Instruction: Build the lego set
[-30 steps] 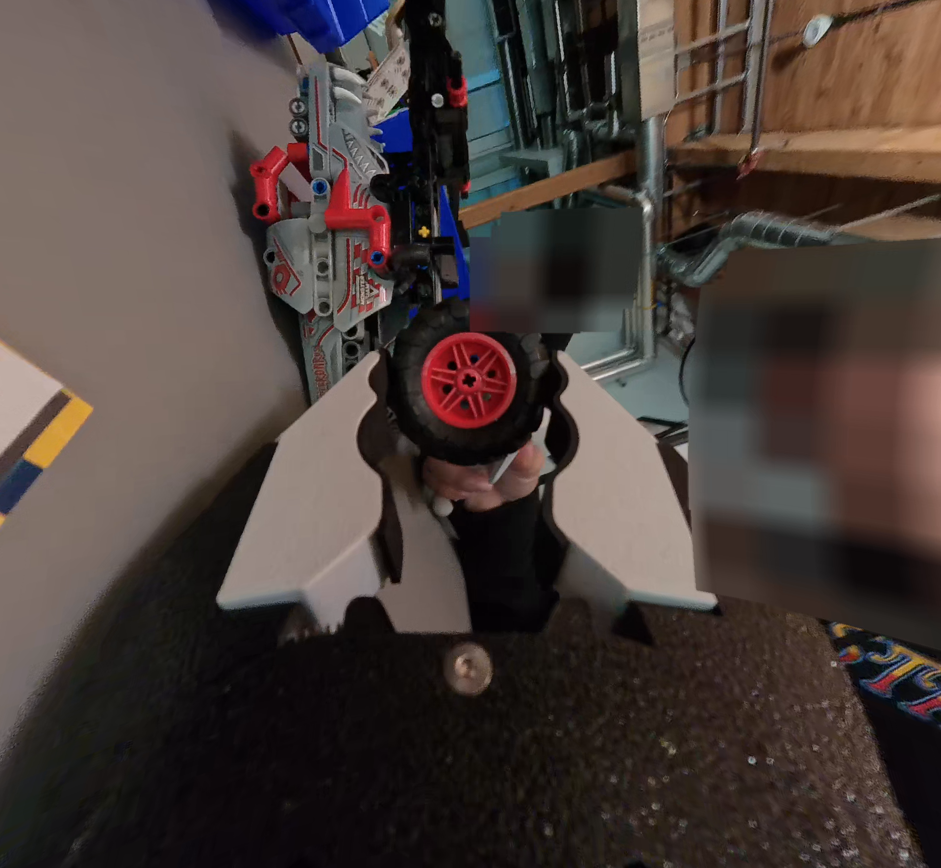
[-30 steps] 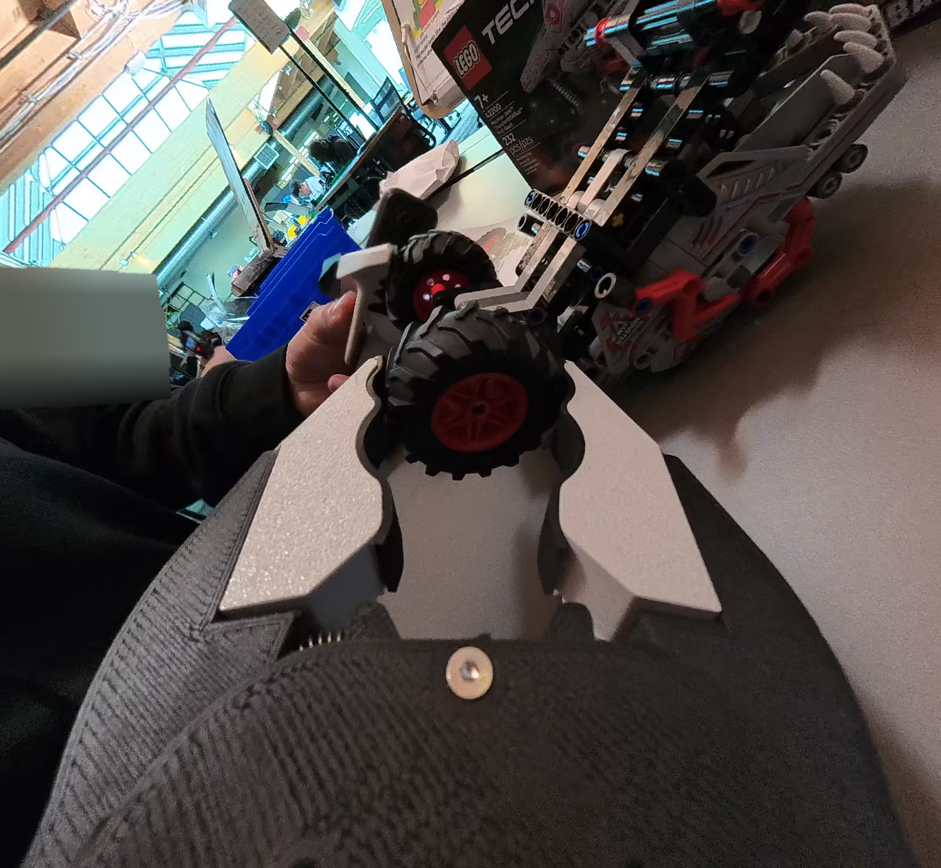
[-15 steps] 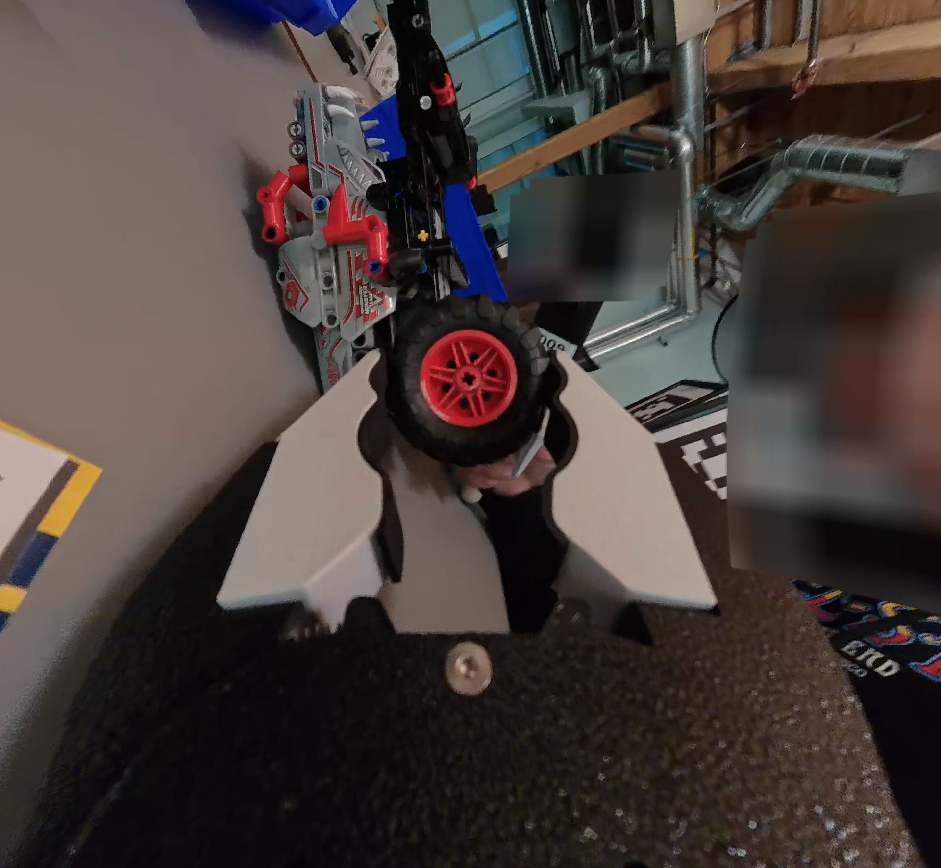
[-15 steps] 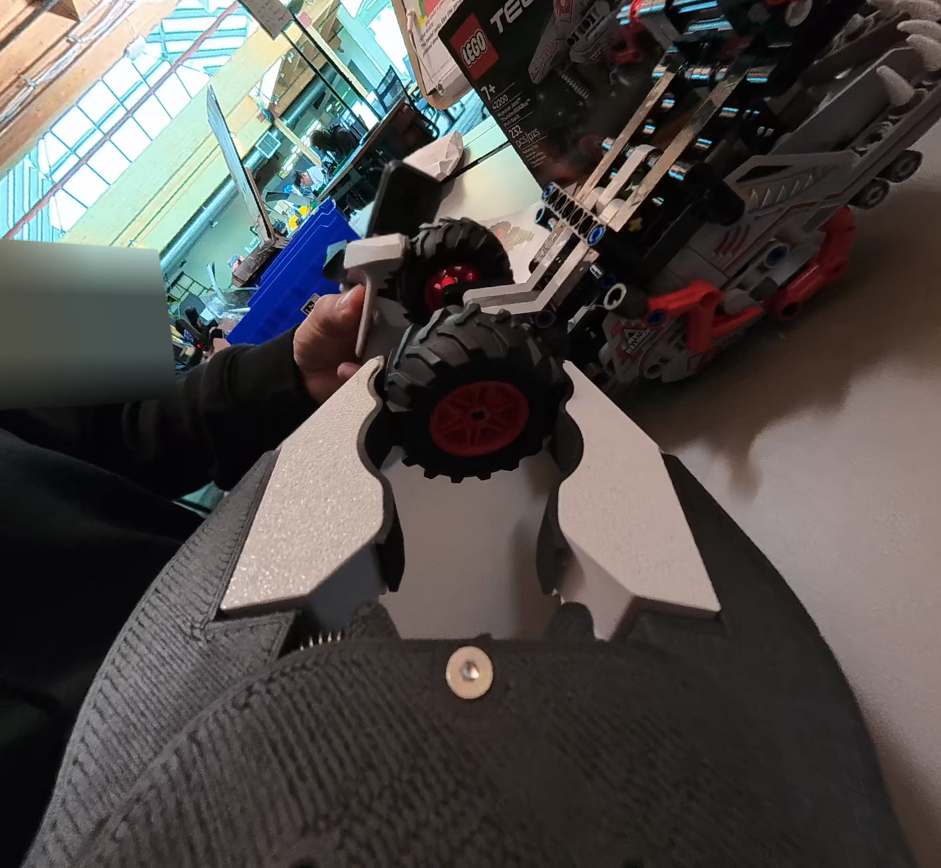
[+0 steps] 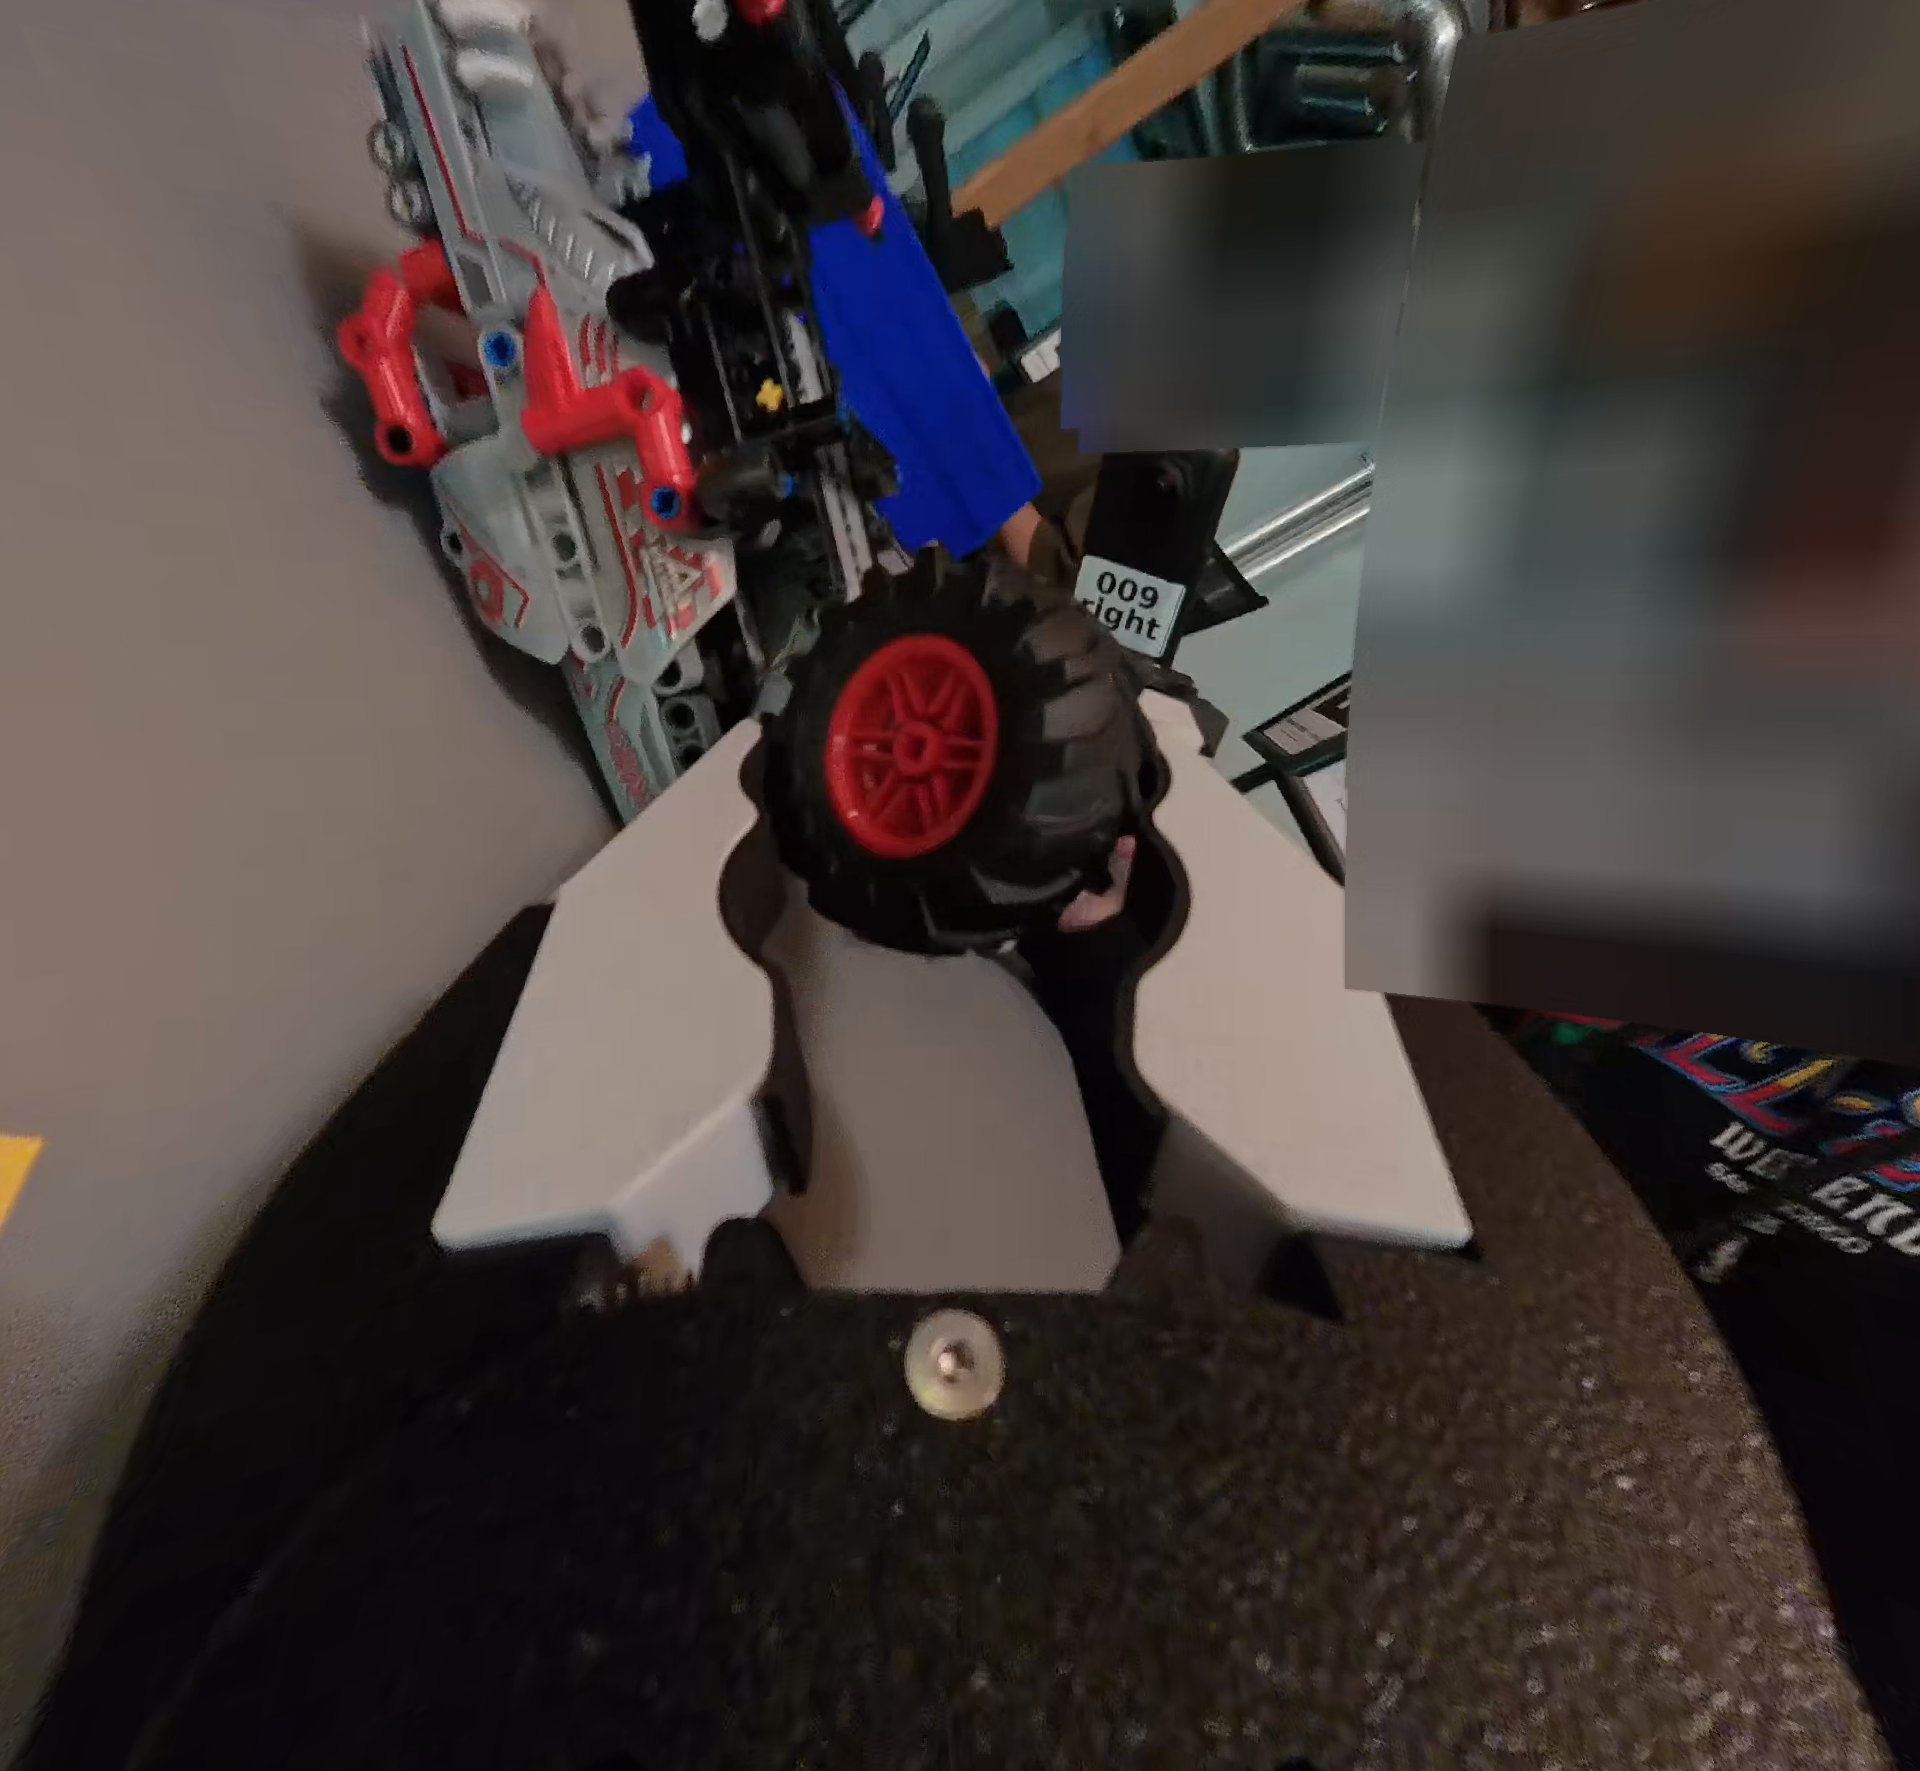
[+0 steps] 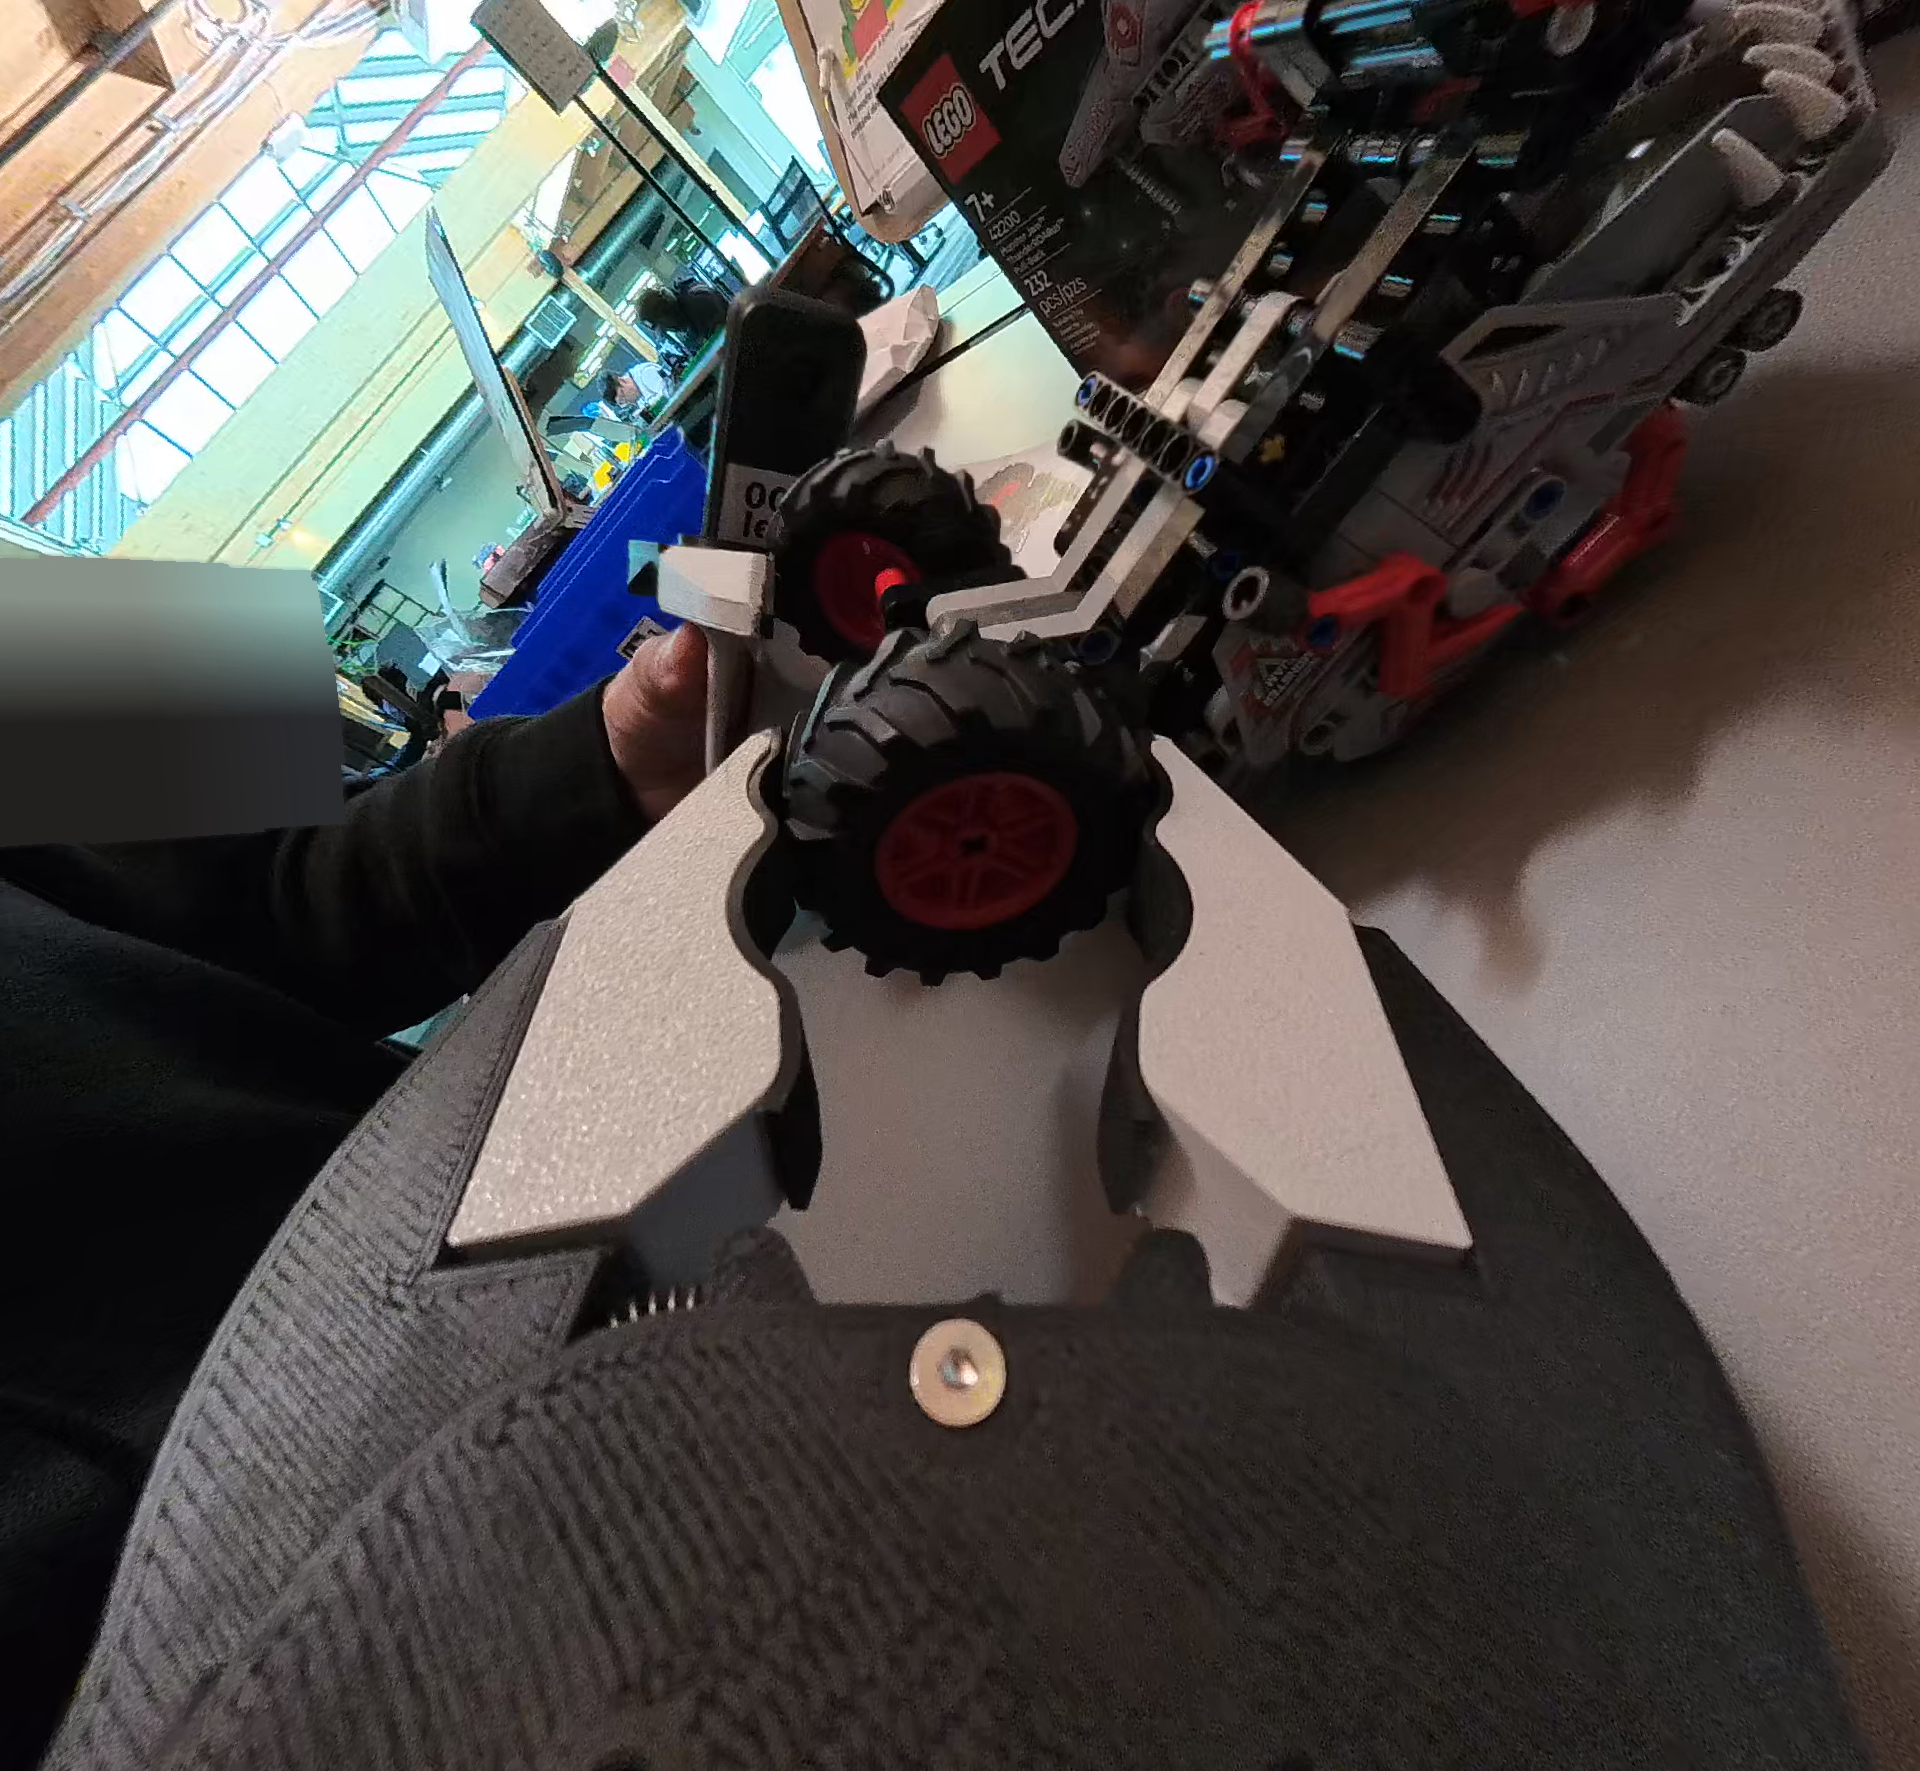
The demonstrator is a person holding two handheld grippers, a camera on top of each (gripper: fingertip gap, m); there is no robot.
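The grey, red and black Lego truck body (image 5: 540, 433) rests on the grey table (image 5: 156, 682); it also shows in the right wrist view (image 6: 1455, 526). My left gripper (image 5: 956, 765) is shut on a black tyre with a red hub (image 5: 909, 750), held against the truck's near end and turned so that its tread shows. My right gripper (image 6: 961, 786) is shut on a second black wheel with a red hub (image 6: 971, 848) at the same end. Beyond it, the left gripper (image 6: 717, 589) holds its wheel (image 6: 883, 558) on a red axle end beside the grey angled beam (image 6: 1049, 594).
The black Lego set box (image 6: 1091, 59) stands behind the truck. Blue bins (image 6: 613, 558) sit at the table's far side. A hand and a black sleeve (image 6: 468, 817) are at the left. A yellow sheet corner (image 5: 16, 1191) lies on the table.
Both grippers have moved closer to the truck's end with their wheels. The left wheel has turned so that its tread faces me, and it now sits against the axle end.
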